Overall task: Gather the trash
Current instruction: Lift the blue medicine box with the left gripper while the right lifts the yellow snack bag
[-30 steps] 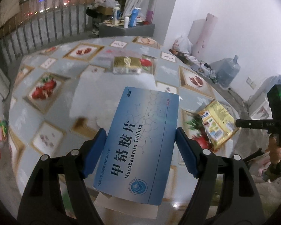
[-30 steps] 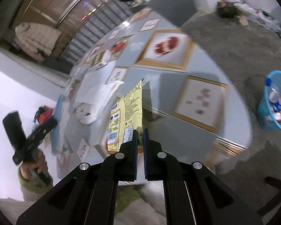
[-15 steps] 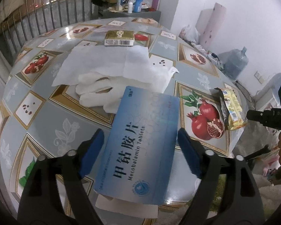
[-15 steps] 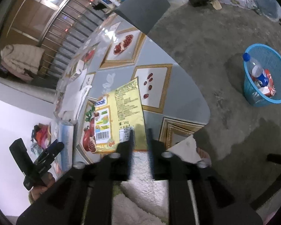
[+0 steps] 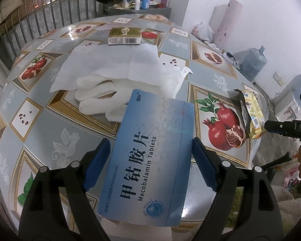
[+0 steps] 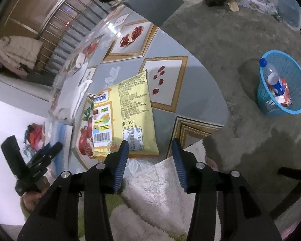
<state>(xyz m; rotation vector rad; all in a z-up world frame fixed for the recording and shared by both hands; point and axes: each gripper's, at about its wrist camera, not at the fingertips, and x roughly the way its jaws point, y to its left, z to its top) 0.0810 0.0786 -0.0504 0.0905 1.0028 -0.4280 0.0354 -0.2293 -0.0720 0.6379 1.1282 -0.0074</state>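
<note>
A blue Mecobalamin tablet box (image 5: 154, 144) lies flat at the near edge of the round patterned table (image 5: 50, 120). My left gripper (image 5: 150, 140) straddles it, open, with its blue pads (image 5: 102, 152) just clear of the box sides. A yellow snack packet (image 6: 130, 110) lies flat near the table's right edge; it shows crumpled in the left wrist view (image 5: 253, 112). My right gripper (image 6: 149, 141) hovers at the packet's near edge. Its jaws are opening and nothing is pressed between them.
A blue mesh bin (image 6: 283, 108) holding a bottle and wrappers stands on the concrete floor to the right of the table. White gloves (image 5: 98, 98), a tissue sheet (image 5: 110, 64) and a gold box (image 5: 124, 35) lie farther back on the table. A water jug (image 5: 252, 62) stands by the wall.
The left gripper came down with the blue box and its pads drew off the box's sides. The right gripper went from shut on the yellow packet to spread apart, leaving the packet flat on the table.
</note>
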